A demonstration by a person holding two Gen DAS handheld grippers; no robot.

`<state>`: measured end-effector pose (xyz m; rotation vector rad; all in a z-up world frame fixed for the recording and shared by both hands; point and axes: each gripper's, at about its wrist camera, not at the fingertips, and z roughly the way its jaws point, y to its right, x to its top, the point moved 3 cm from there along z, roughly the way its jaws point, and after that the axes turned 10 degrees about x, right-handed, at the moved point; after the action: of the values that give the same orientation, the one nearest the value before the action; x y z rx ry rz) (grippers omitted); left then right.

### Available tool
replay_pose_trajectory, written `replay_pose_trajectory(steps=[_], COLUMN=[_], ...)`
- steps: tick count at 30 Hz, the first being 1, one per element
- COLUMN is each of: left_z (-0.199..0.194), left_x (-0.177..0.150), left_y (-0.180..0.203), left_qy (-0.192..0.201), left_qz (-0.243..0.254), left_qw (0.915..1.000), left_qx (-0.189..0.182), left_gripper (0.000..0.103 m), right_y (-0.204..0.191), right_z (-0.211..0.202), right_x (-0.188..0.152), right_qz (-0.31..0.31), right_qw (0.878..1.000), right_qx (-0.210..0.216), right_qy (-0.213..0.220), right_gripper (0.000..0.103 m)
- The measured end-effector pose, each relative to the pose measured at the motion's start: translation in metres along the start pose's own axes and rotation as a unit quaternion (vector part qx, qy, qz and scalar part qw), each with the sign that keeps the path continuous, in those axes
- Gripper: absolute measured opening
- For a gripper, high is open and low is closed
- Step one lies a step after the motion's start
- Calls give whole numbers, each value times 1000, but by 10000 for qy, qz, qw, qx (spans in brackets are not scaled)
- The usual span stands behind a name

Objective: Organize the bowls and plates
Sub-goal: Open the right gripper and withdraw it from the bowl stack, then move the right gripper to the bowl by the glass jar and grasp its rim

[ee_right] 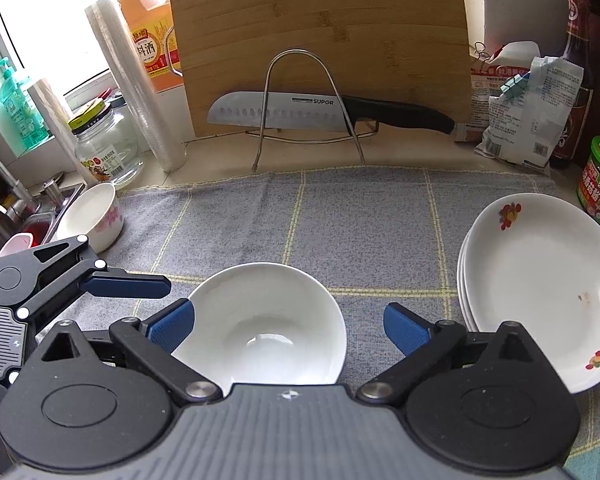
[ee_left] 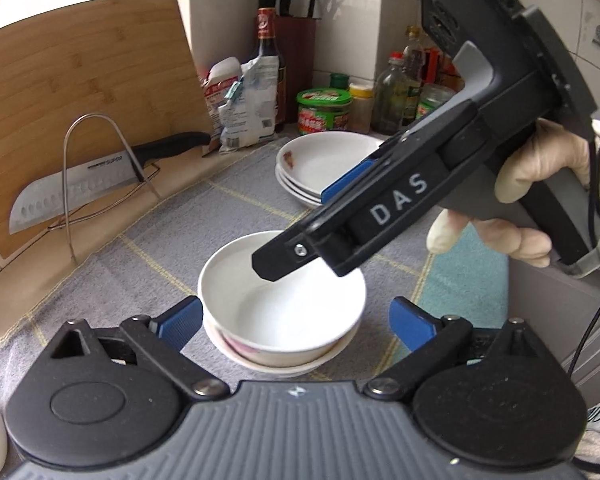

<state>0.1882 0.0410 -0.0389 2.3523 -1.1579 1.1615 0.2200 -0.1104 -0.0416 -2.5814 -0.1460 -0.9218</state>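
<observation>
Your left gripper [ee_left: 296, 326] and right gripper [ee_right: 288, 326] both gape wide, gripping nothing. Stacked bowls [ee_left: 284, 304] sit free between them on the grey cloth [ee_right: 360, 220]; plate stack [ee_right: 540, 280] right, spare bowl [ee_right: 96, 220] far left.

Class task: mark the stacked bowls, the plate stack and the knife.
stacked bowls [ee_left: 284, 312], left wrist view, inside of top bowl
plate stack [ee_right: 540, 280], right wrist view, top plate's centre
knife [ee_right: 276, 114], right wrist view, blade

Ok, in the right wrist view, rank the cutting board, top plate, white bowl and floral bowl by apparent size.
1. Cutting board
2. Top plate
3. White bowl, though nearness to the camera flatters it
4. Floral bowl
</observation>
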Motion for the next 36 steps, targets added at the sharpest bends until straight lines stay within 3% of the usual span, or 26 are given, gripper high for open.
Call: replay_pose_trajectory(steps=[6, 12, 19, 23, 28, 36], left_z=[3, -1, -30, -48, -72, -88], left_x=[-2, -8, -32, -55, -87, -129], left_y=[8, 1, -26, -49, -82, -126], left_qy=[25, 58, 170, 145, 125, -63], left_qz=[-20, -250, -733, -1137, -1586, -2107], left_qw=[9996, 9995, 9957, 9861, 9667, 9402], left_qx=[-271, -157, 546, 1205, 2007, 2675], left_gripper=[99, 99, 100, 100, 101, 101], right_y=[0, -9, -35, -54, -81, -125], right_z=[-14, -24, -19, -9, 7, 42], right_x=[-7, -13, -12, -8, -4, -10], right_qz=[103, -34, -366, -507, -711, -1216], right_qw=[9985, 9954, 9942, 9951, 9955, 9923], right_qx=[-445, -820, -862, -675, -447, -39], right_qy=[309, 503, 533, 518, 432, 223], right_gripper=[103, 103, 103, 103, 103, 103])
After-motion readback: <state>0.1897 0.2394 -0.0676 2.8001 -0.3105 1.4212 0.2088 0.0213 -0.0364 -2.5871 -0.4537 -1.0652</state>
